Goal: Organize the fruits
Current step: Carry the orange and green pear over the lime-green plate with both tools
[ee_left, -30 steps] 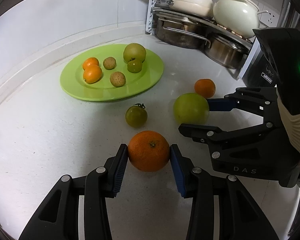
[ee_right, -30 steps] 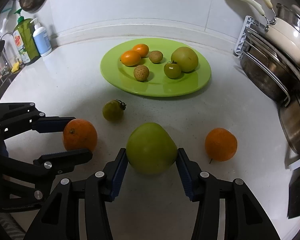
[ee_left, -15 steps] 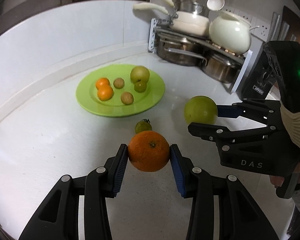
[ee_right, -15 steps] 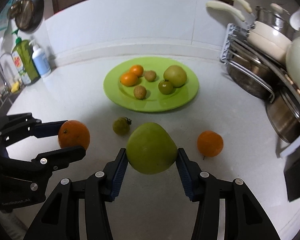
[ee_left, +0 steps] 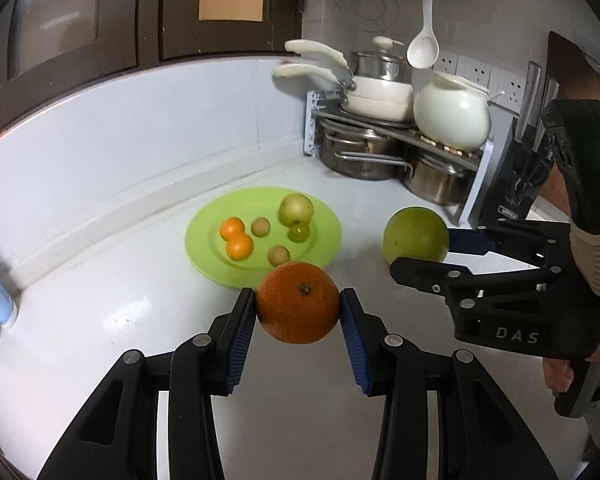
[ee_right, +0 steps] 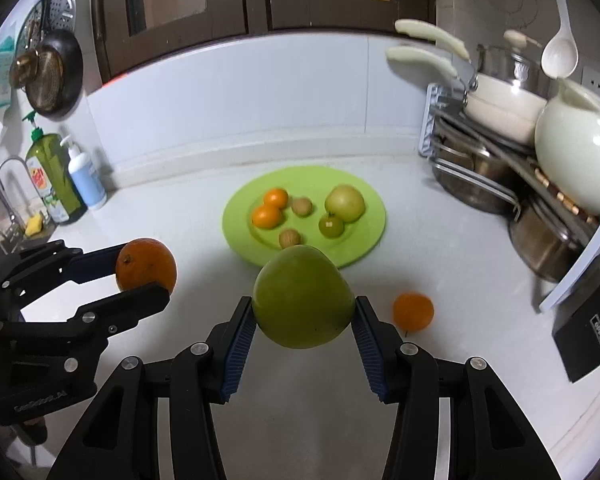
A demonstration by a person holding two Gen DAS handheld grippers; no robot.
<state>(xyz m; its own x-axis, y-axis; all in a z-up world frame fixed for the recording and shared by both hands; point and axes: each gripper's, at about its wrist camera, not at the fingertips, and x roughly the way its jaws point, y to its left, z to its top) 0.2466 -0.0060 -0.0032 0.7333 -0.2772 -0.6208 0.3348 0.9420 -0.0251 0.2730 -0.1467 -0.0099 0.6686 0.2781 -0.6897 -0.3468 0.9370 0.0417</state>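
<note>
Left wrist view: left claw (ee_left: 298,312) clamped on orange (ee_left: 298,307), now lifted clear of bench (ee_left: 100,320); a second ago it sat on bench. Small green tomato no longer visible. Green plate (ee_left: 328,236) with six fruits beyond. Right claw (ee_left: 420,250) alongside grips green fruit (ee_left: 415,236), also raised; "DAS" on its body. Pot rack (ee_left: 388,148) behind.

Right wrist view: right claw (ee_right: 303,312) closed on green fruit (ee_right: 303,296), off bench. Small orange (ee_right: 413,312) on bench at right. Soap bottles (ee_right: 66,176) at left, labels unreadable.
</note>
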